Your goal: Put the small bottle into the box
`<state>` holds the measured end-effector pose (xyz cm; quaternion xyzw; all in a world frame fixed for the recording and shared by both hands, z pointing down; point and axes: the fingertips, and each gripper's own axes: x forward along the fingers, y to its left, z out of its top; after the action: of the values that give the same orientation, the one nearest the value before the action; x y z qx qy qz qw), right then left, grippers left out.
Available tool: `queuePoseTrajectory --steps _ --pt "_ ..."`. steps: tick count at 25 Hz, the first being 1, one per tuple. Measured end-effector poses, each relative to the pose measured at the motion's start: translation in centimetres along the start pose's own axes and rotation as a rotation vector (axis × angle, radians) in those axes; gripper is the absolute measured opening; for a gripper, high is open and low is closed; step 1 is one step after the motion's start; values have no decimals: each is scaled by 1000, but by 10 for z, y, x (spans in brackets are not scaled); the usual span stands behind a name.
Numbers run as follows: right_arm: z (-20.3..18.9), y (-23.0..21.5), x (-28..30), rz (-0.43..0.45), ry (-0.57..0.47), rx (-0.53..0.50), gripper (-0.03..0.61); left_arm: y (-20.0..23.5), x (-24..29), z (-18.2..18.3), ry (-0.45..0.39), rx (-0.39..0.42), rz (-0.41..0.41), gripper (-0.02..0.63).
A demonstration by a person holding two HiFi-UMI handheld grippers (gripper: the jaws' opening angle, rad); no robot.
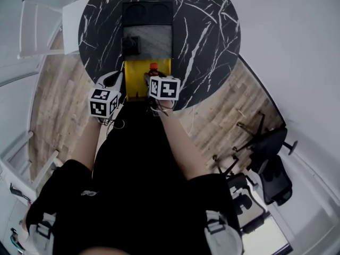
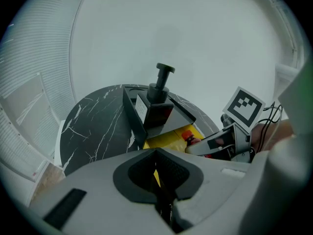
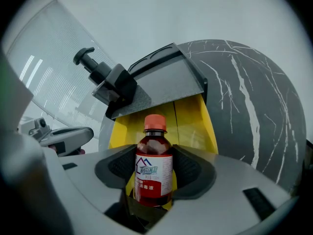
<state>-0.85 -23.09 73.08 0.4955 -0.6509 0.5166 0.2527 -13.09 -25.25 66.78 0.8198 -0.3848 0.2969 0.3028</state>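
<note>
Right gripper (image 3: 152, 176): clamped on bottle (image 3: 153, 165), held upright, orange cap up
Bottle: over the yellow flap (image 3: 193, 124), just short of the box (image 3: 164, 80)
Left gripper (image 2: 157, 174): jaws together, pinching flap edge
Box: grey, on marble table (image 3: 254, 111), black dispenser (image 2: 159, 102) inside

Head view: overhead, well above, facing steeply down on the round marble worktop (image 1: 212, 36).

Left tool (image 2: 156, 168) view and right tool (image 3: 154, 175) view: each sits close behind its own jaws and faces across the worktop. The small bottle (image 3: 153, 153) fills the right view's foreground.

All three views share the yellow panel (image 1: 135, 78) and the black pump bottle (image 1: 130, 45).
</note>
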Motion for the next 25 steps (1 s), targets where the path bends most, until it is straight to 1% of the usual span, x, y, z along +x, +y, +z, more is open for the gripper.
queuePoseTrajectory --steps 9,14,21,25 --pt "-7 -2 7 -28 39 -11 212 3 -8 -14 15 -17 13 0" --pt "-11 -4 8 -55 42 -11 212 4 -15 -21 14 -26 17 0" --pt "-17 -3 10 -52 56 11 213 1 -24 -27 9 -22 11 0" --pt "-17 2 7 -36 31 11 218 -2 -31 -30 7 -19 8 0"
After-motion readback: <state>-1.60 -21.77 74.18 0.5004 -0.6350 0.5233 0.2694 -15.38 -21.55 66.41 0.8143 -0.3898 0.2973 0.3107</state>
